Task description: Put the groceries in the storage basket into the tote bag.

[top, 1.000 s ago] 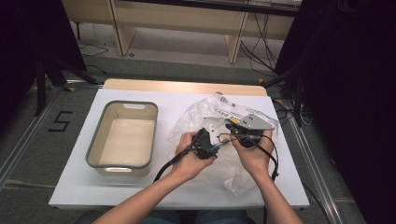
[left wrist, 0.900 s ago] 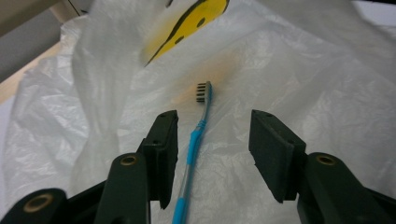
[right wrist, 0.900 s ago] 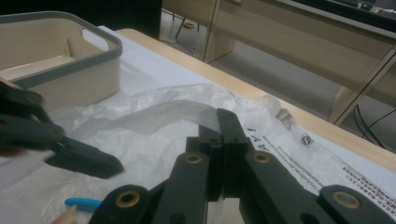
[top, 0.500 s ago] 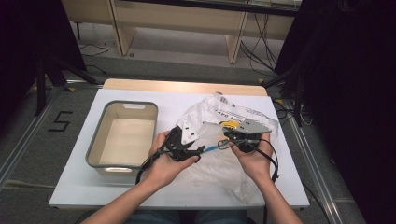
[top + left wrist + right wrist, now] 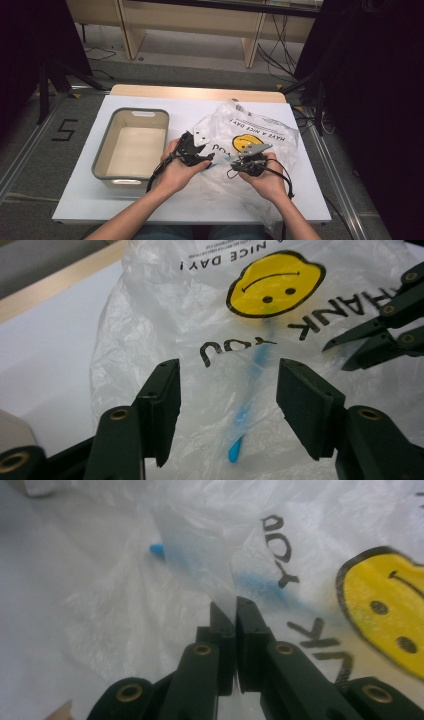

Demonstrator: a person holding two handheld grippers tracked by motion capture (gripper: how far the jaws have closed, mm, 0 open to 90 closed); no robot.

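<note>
A white plastic bag (image 5: 260, 130) with a yellow smiley (image 5: 275, 282) lies crumpled on the table. A slim blue stick (image 5: 245, 415) lies inside it, its tip poking out of the film. My left gripper (image 5: 227, 375) is open; its jaws have just been opening and stand either side of the blue stick and loose film without pressing them. My right gripper (image 5: 235, 605) is shut on a thin fold of the bag (image 5: 125, 605), right of the blue stick (image 5: 159, 550). From above, the left gripper (image 5: 207, 161) and right gripper (image 5: 234, 162) face each other at the bag's near edge.
A grey-rimmed bin (image 5: 102, 160) with a pale inside stands left of the hands. The white table top (image 5: 150, 205) ends near the person's body. Black cables trail from both grippers over the forearms. Dark stands flank the table on both sides.
The left hand has drawn leftward away from the right gripper, and its jaws stand wider. The right hand has come down toward the table with the bag film still pinched.
</note>
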